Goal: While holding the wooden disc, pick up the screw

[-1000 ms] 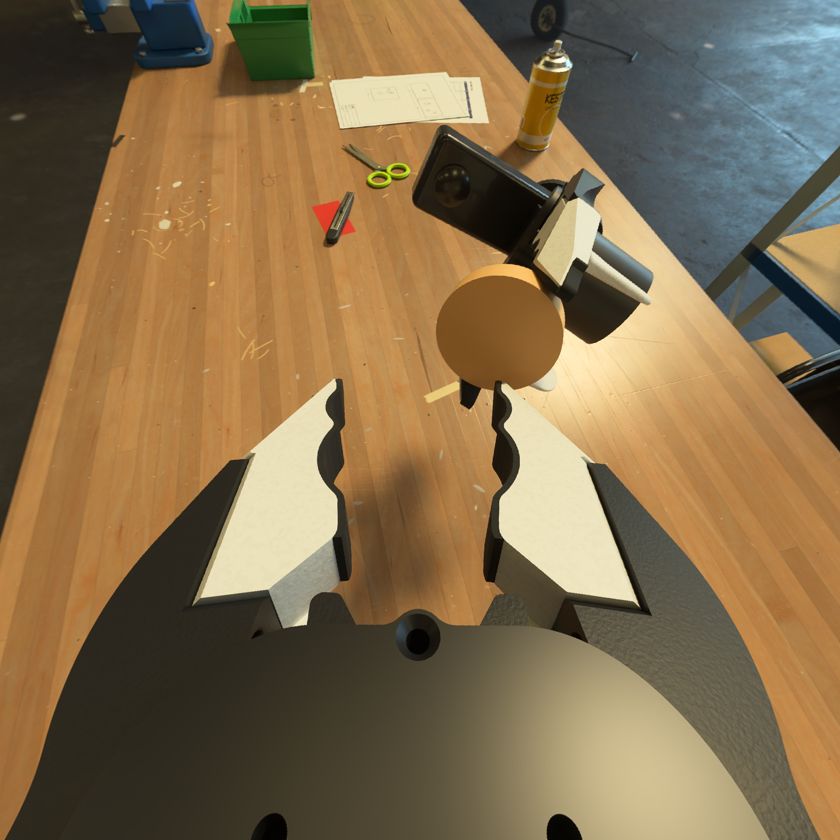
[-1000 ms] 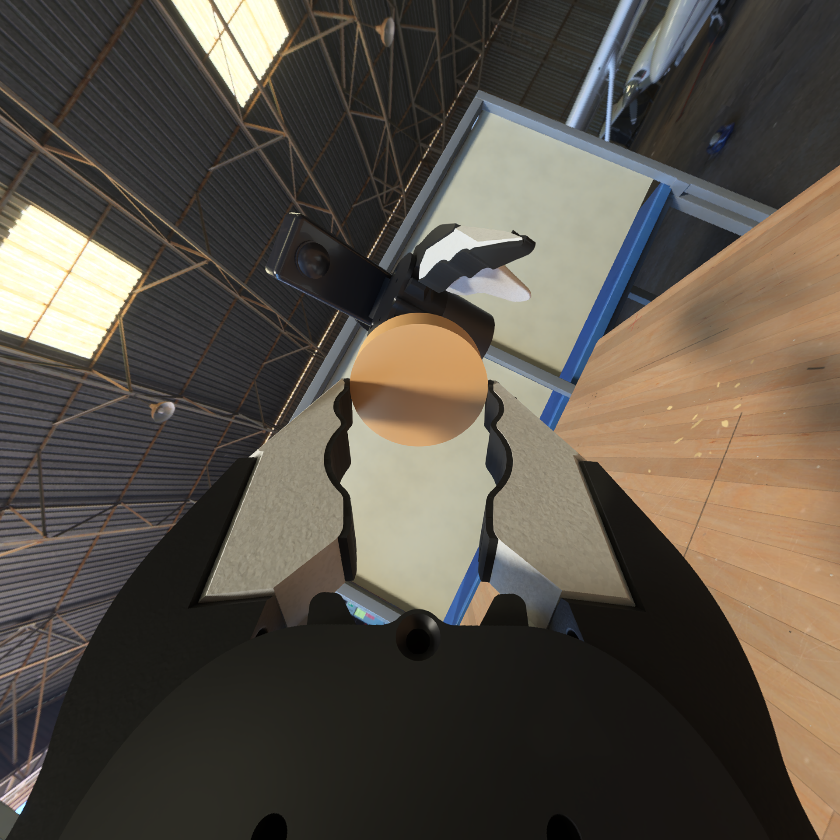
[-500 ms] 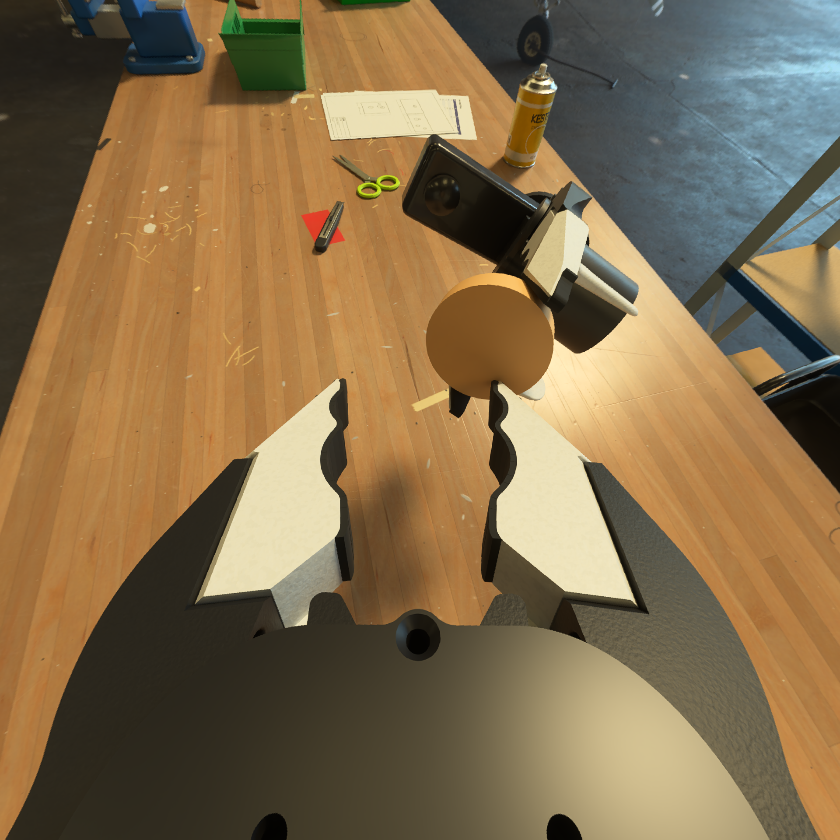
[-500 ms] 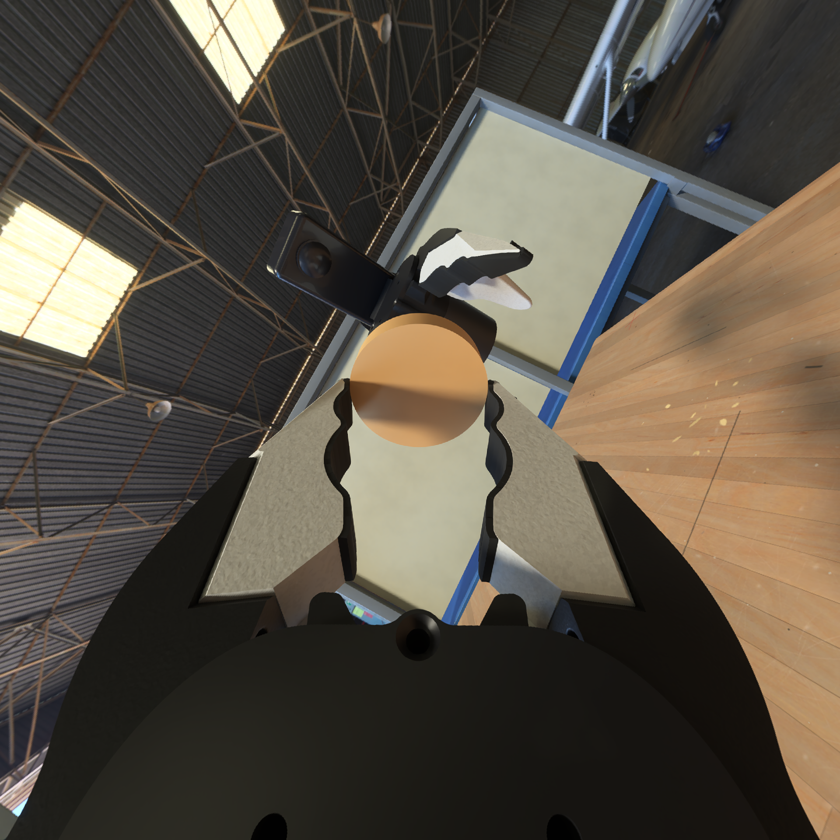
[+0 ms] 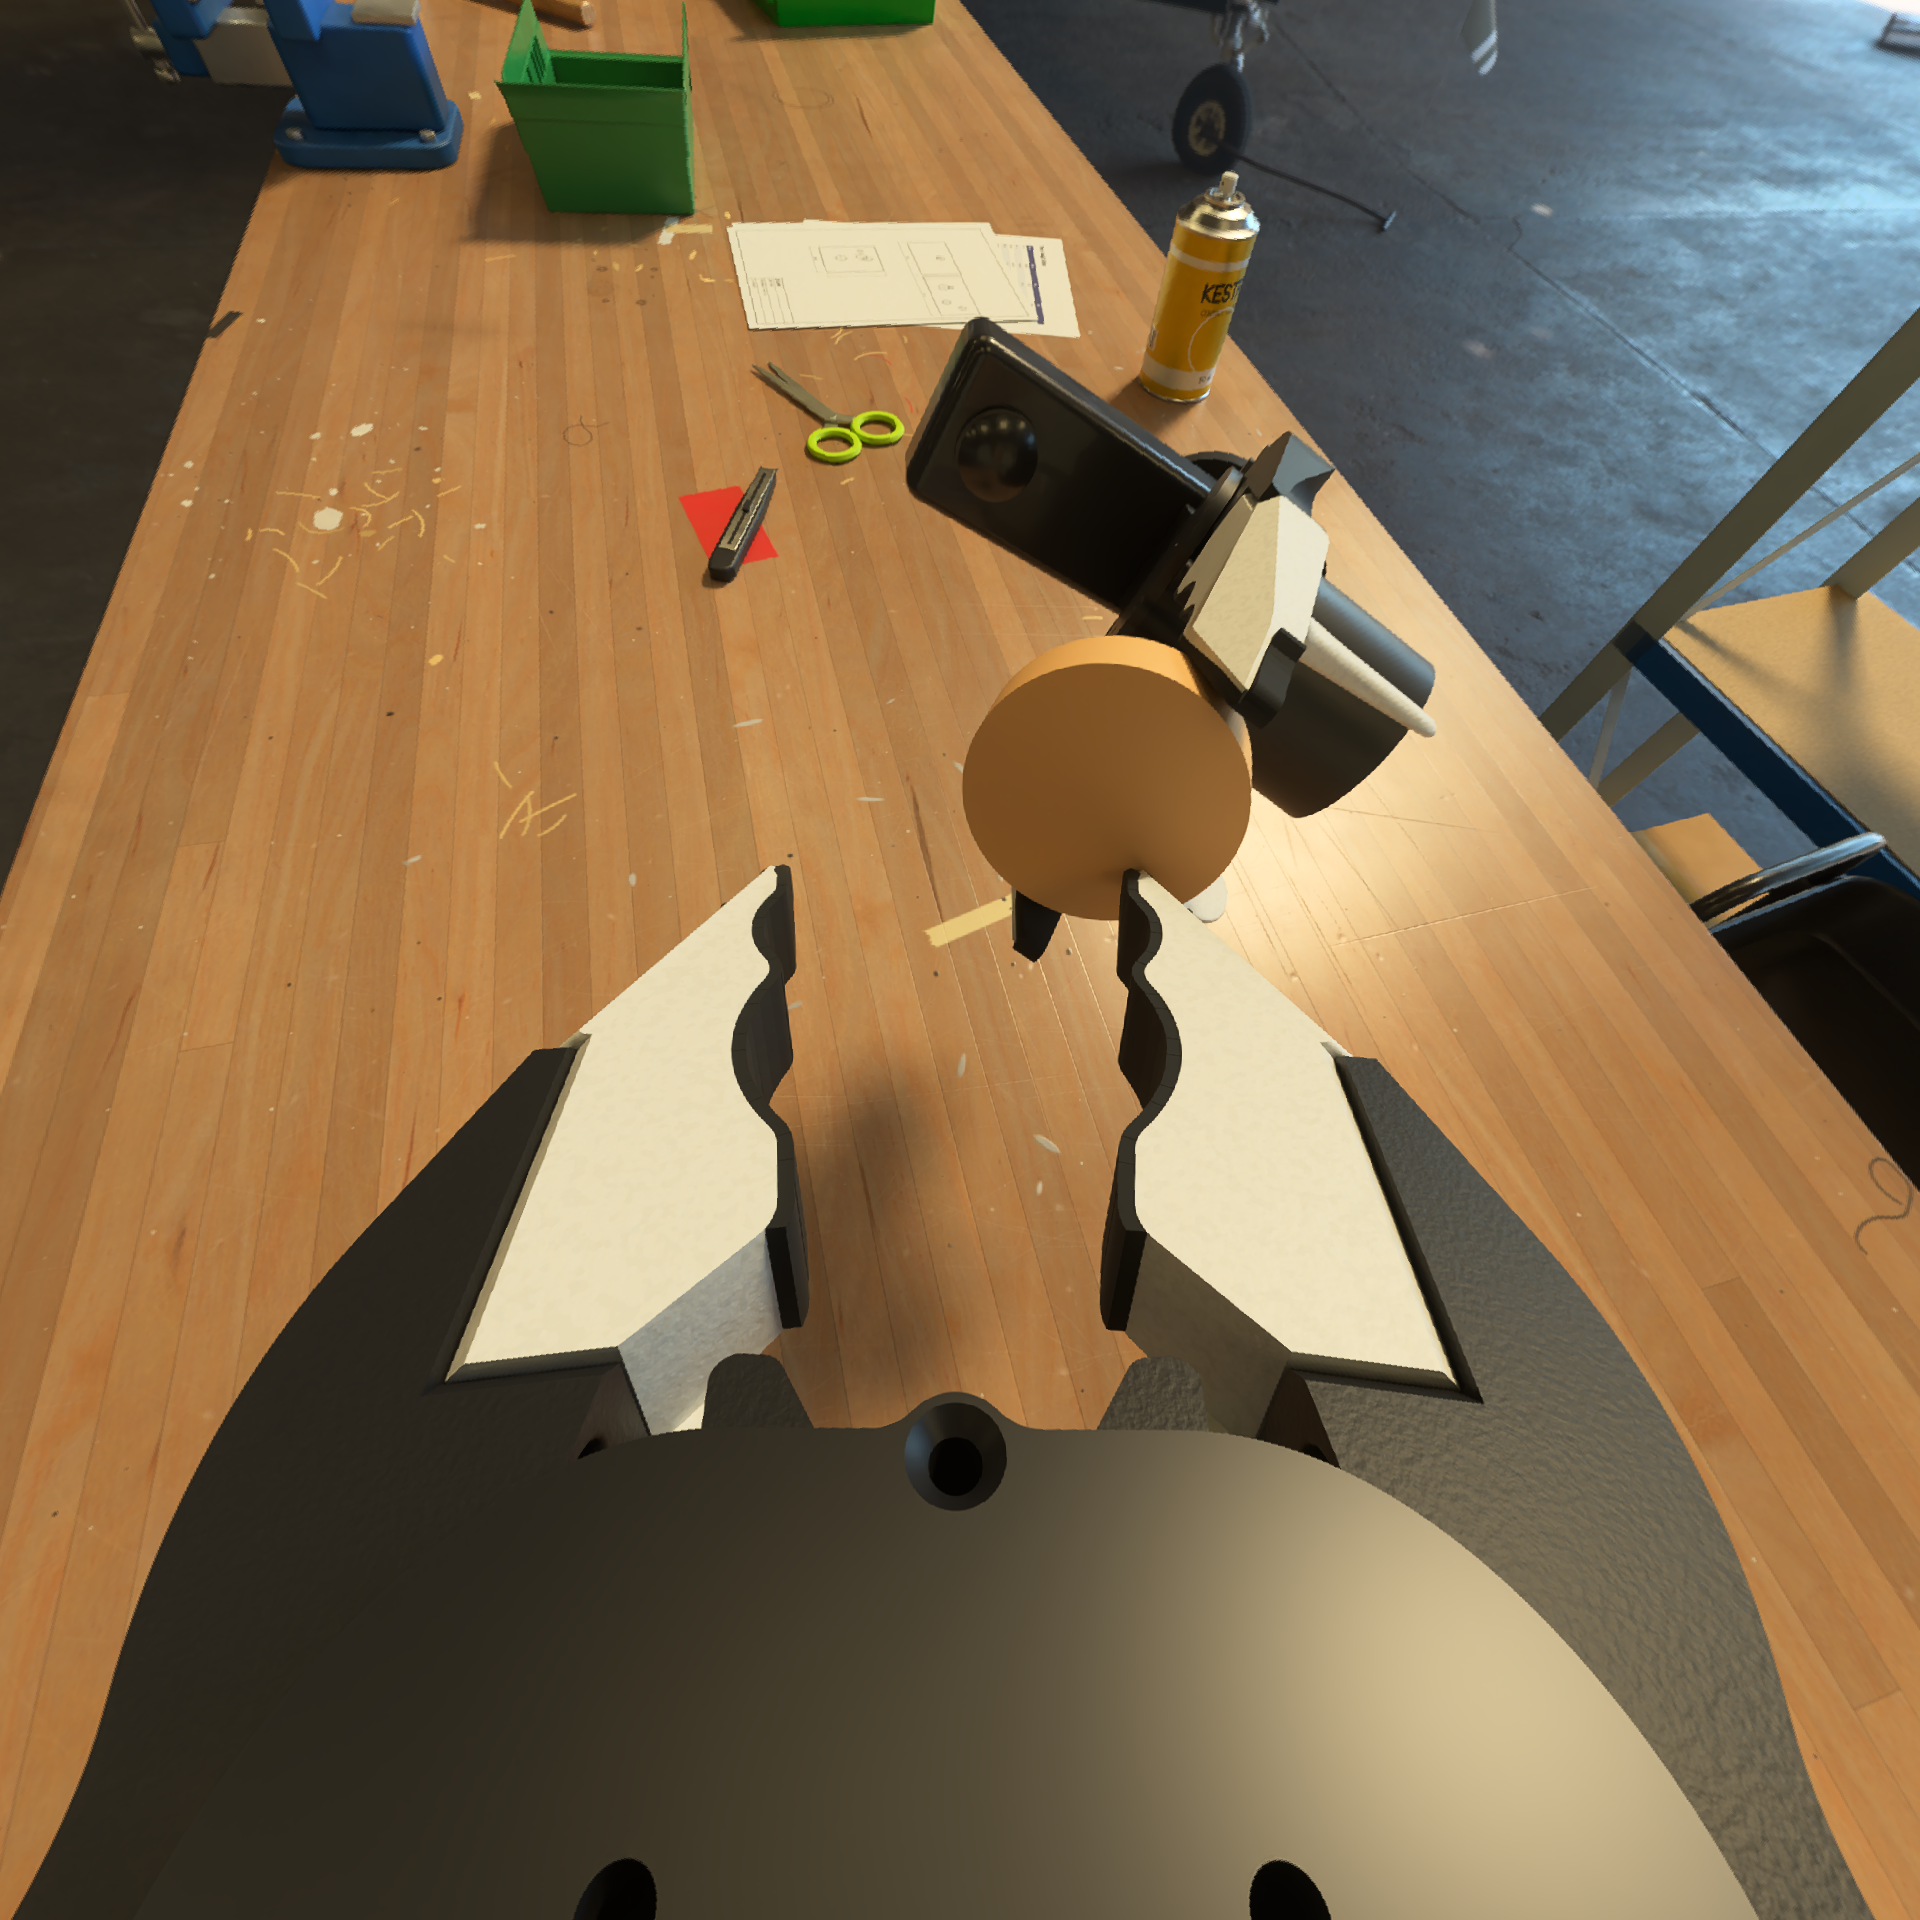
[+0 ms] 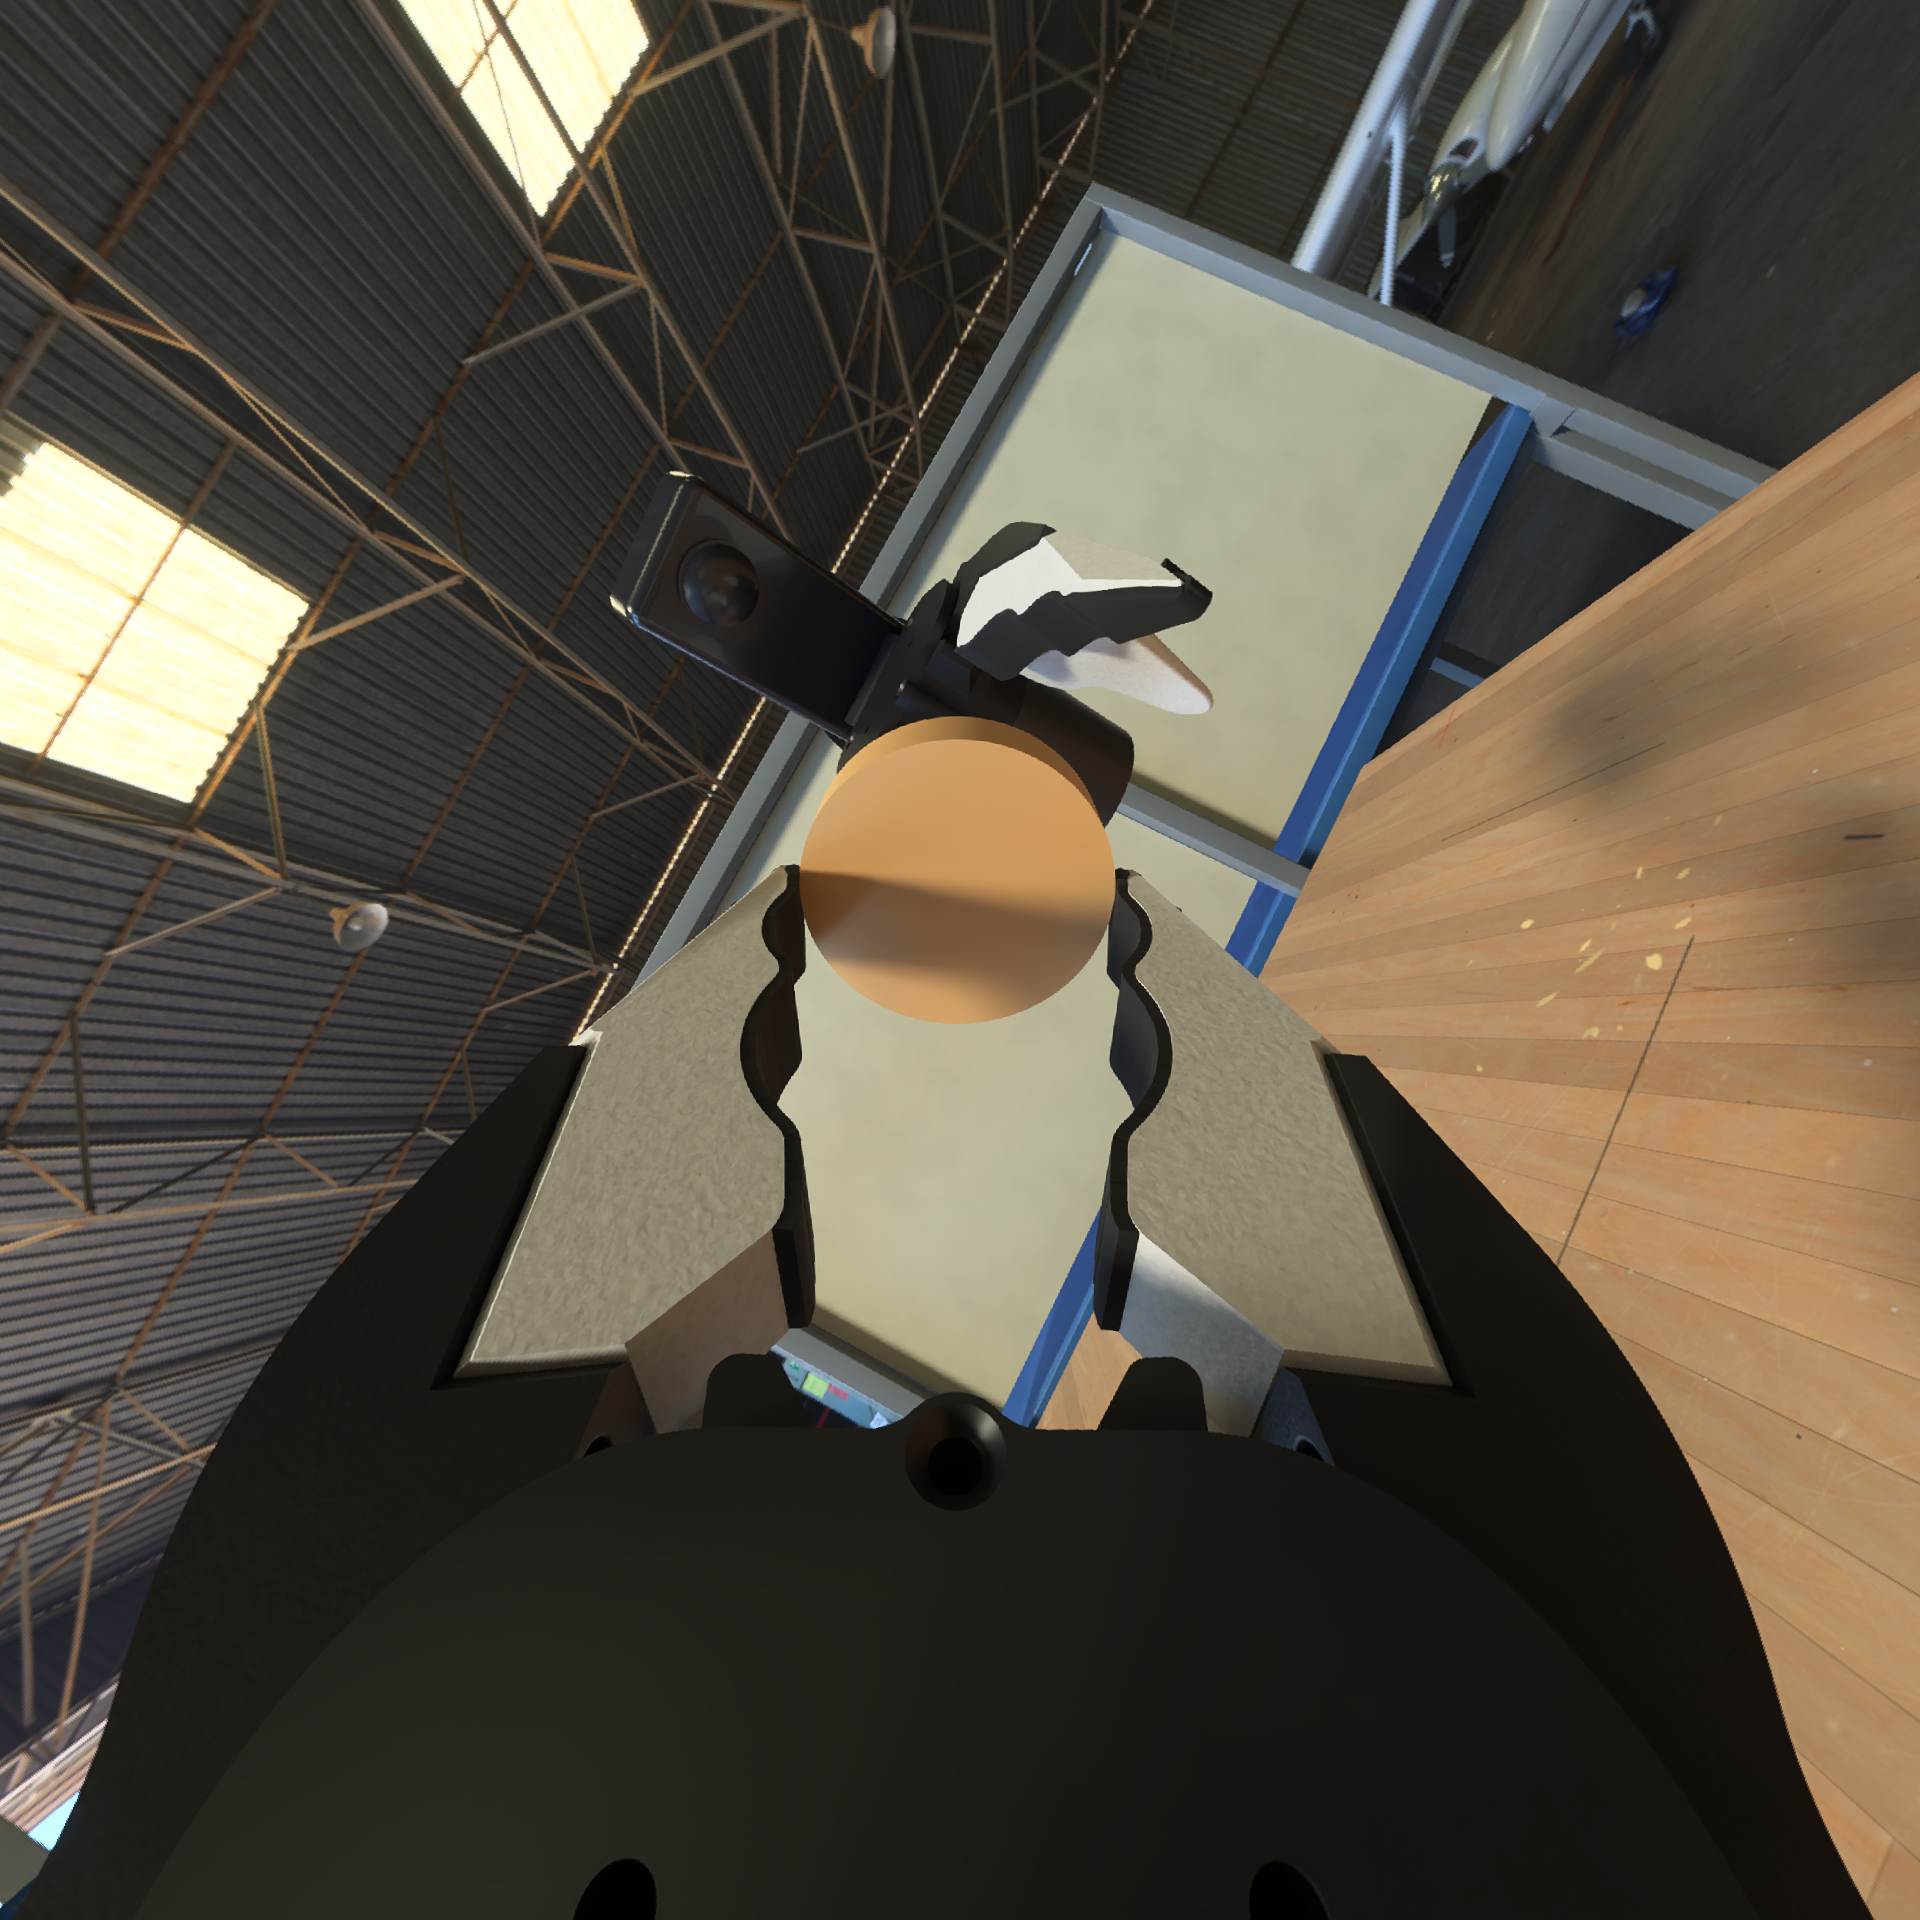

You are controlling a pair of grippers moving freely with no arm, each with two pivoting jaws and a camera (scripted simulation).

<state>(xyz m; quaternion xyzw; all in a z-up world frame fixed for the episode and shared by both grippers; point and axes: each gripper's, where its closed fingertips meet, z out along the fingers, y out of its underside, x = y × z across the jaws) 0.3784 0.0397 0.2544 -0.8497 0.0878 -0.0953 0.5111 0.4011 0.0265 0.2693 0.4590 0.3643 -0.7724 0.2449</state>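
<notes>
My right gripper point(image 6: 956, 875) is shut on the round wooden disc point(image 6: 956, 868), gripping its left and right edges and holding it in the air, aimed up at the roof. In the left wrist view the disc point(image 5: 1107, 779) hangs above the wooden bench point(image 5: 416, 831), with the right gripper's fingers point(image 5: 1252, 592) behind it. My left gripper point(image 5: 956, 878) is open and empty just in front of and below the disc, its right fingertip overlapping the disc's lower rim. It also shows beyond the disc in the right wrist view point(image 6: 1195, 649). I see no screw in either view.
At the far end of the bench are a green bin point(image 5: 603, 125), a blue vise point(image 5: 353, 94), paper sheets point(image 5: 894, 275), a yellow spray can point(image 5: 1195, 291), green-handled scissors point(image 5: 831, 421) and a utility knife point(image 5: 740, 520) on a red card. A blue-framed shelf point(image 5: 1787, 665) stands off the right edge.
The left wrist view has tipped slightly, so more of the far bench shows. The right gripper still holds the disc. Neither gripper has opened or shut.
</notes>
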